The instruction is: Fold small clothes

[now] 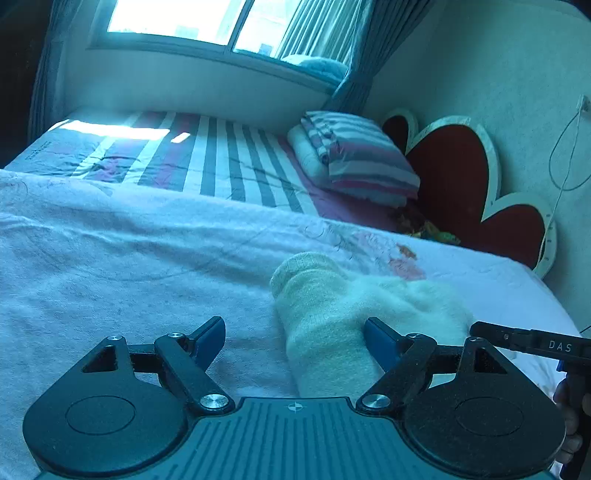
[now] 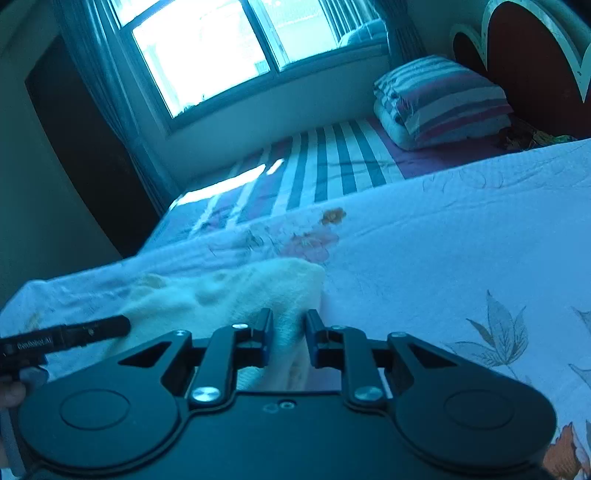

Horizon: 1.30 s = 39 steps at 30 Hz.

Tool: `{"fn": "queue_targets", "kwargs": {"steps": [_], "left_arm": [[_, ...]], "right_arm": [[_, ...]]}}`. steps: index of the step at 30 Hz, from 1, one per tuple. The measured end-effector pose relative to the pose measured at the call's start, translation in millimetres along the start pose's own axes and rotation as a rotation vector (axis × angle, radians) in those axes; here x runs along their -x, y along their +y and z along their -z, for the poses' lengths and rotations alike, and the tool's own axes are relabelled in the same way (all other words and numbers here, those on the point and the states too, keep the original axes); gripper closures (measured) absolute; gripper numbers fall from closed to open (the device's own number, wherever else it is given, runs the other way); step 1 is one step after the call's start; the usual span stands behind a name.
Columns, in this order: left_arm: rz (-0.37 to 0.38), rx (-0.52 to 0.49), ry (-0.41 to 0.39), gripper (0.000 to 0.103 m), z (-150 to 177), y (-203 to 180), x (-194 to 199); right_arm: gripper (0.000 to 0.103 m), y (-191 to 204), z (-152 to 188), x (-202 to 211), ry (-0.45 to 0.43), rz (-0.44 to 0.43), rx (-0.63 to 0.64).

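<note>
- A bedroom: a bed covered by a pale floral blanket, with a striped sheet showing beyond it and a bright window with curtains at the far wall.
- In the left wrist view, the left gripper stands released, its two blue-padded fingers spread wide just above the blanket.
- A cream-white woolly garment, a small knitted piece that looks like a thick sock, lies on the blanket between the spread fingers; its rounded end points away towards the striped sheet, and its near end runs under the gripper body. The right-hand pad of this gripper touches the garment's side, while the left-hand pad is well apart from it.
- Further right in that view, a striped pillow rests on a white pillow near a red heart-shaped headboard, and a white cable hangs on the wall.
- At the right edge of that view, part of the other gripper, a black bar with lettering, reaches in beside the garment.
- In the right wrist view, the right gripper is clenched on a bunched fold of the same garment, which fills the narrow gap between its fingers and spreads out to the left over the blanket.
- To the right of it the blanket shows printed leaves and flowers.
</note>
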<state>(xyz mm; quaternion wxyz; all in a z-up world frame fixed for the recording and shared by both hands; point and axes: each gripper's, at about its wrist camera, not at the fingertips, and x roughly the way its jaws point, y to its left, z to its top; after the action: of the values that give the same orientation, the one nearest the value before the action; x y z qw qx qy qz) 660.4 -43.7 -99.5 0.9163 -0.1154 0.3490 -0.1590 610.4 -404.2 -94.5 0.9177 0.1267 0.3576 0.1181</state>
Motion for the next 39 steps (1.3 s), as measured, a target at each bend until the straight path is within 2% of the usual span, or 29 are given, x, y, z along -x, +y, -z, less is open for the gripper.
{"fn": "queue_targets", "kwargs": {"steps": [1, 5, 7, 9, 11, 13, 17, 22, 28, 30, 32, 33, 35, 37, 39], "left_arm": [[0.003, 0.0, 0.014, 0.021, 1.3, 2.0, -5.0], [-0.018, -0.015, 0.018, 0.019, -1.9, -8.2, 8.4], [-0.001, -0.036, 0.002, 0.019, 0.2, -19.3, 27.1], [0.008, -0.056, 0.007, 0.019, 10.1, -27.9, 37.5], [-0.004, -0.077, 0.024, 0.019, 20.9, -32.8, 40.4], [-0.015, -0.06, 0.038, 0.019, 29.3, -32.2, 37.9], [-0.012, -0.028, 0.033, 0.019, 34.1, -27.8, 37.4], [-0.024, -0.025, 0.045, 0.019, 35.1, -29.1, 39.7], [0.0, -0.027, 0.026, 0.019, 45.9, -33.0, 76.9], [0.005, -0.027, 0.053, 0.019, 57.7, -31.2, 79.5], [-0.003, -0.027, 0.085, 0.019, 73.9, -28.8, 77.1], [-0.004, -0.045, 0.066, 0.019, 80.3, -30.4, 81.8], [-0.013, -0.067, 0.071, 0.019, 86.1, -35.1, 92.1], [0.013, -0.053, 0.058, 0.019, 92.0, -36.0, 107.8], [0.001, -0.066, 0.063, 0.019, 101.1, -37.4, 118.5]], "right_arm": [[0.08, -3.4, 2.8, -8.1, 0.028, 0.028, 0.003], [0.079, -10.4, 4.9, 6.7, 0.017, 0.02, -0.05], [0.079, -5.9, 5.1, 28.6, -0.035, -0.021, -0.044], [0.078, -0.4, 10.1, 43.1, -0.048, -0.072, -0.033], [0.077, 5.5, 17.2, 46.8, -0.027, -0.097, -0.014], [0.075, 11.8, 26.3, 41.1, 0.015, -0.078, 0.023], [0.061, 2.8, 34.9, 30.0, 0.044, -0.059, -0.04], [0.061, -0.3, 33.6, 34.5, 0.057, -0.066, -0.066], [0.062, 11.6, 36.1, 69.8, 0.012, -0.123, -0.049], [0.063, 16.2, 43.5, 67.9, 0.036, -0.116, -0.018], [0.061, 13.1, 54.8, 53.4, 0.106, -0.085, -0.027], [0.062, 10.0, 60.0, 48.8, 0.13, -0.093, -0.044], [0.064, 10.2, 65.1, 57.6, 0.104, -0.09, -0.056], [0.064, 13.3, 69.6, 76.2, 0.065, -0.117, -0.063], [0.064, 17.2, 79.5, 92.7, 0.07, -0.124, -0.052]]}}
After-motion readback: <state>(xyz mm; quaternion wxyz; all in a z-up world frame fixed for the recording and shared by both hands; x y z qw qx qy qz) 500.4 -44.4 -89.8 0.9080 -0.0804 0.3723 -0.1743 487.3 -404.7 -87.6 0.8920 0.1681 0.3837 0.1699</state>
